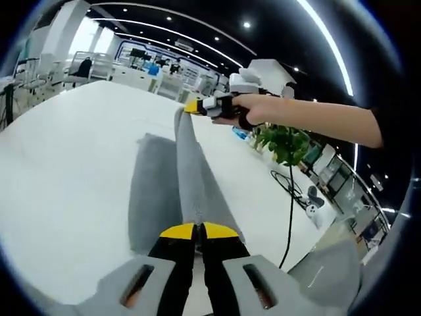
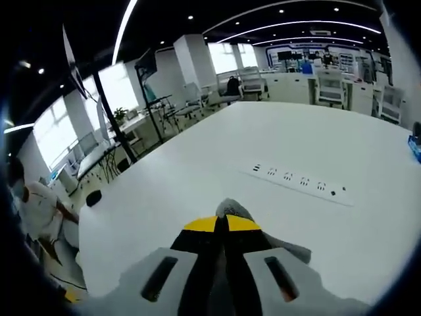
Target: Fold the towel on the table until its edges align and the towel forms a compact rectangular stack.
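Grey towel [image 1: 187,178] lifted off white surface [image 1: 72,164], stretched taut between both claws. Left claw [image 1: 198,230] clenched on near edge. Right claw [image 1: 195,106] grasping far edge, hand [image 1: 253,110] behind it. Right gripper view: right claw [image 2: 222,224] clamped on towel corner [image 2: 231,209], power strip [image 2: 299,180] on surface beyond.

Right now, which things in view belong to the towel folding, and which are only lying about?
For the job:
towel
left gripper
right gripper
table

Lying about:
power strip
potted plant
black cable
chairs
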`<state>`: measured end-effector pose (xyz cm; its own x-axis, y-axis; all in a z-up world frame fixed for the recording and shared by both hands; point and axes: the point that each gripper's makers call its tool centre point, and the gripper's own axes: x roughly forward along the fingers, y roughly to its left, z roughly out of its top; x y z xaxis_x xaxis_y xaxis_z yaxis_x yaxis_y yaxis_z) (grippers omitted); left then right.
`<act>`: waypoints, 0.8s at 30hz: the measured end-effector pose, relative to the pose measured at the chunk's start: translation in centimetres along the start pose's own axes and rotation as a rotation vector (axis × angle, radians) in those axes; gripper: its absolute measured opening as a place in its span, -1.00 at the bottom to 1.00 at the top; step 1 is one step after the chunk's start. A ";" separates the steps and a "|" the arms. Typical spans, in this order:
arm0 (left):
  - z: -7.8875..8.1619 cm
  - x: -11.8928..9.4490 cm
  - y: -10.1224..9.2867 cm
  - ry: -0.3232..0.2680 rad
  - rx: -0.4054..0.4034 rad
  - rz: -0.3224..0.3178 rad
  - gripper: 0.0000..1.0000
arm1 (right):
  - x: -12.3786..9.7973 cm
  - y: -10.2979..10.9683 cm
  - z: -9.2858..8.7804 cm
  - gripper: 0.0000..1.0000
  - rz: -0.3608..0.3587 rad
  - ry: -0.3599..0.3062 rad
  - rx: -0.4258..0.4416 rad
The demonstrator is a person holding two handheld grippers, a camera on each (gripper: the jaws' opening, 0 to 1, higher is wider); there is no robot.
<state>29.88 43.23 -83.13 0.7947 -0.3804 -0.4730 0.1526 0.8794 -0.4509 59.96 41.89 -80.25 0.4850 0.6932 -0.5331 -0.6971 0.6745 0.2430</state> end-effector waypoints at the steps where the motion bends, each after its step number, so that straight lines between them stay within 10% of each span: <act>1: -0.1 0.1 0.5 0.002 -0.004 0.005 -0.93 | 0.3 0.1 -0.2 -0.98 -0.002 0.004 0.001; 24: -3.6 0.5 5.1 0.025 -0.193 0.064 -0.98 | 7.4 2.3 -3.5 -0.98 -0.003 0.093 -0.004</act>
<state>28.94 46.50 -88.42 0.7842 -0.3343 -0.5228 -0.0152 0.8318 -0.5548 60.04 47.69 -86.46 0.4360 0.6646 -0.6068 -0.6979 0.6754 0.2382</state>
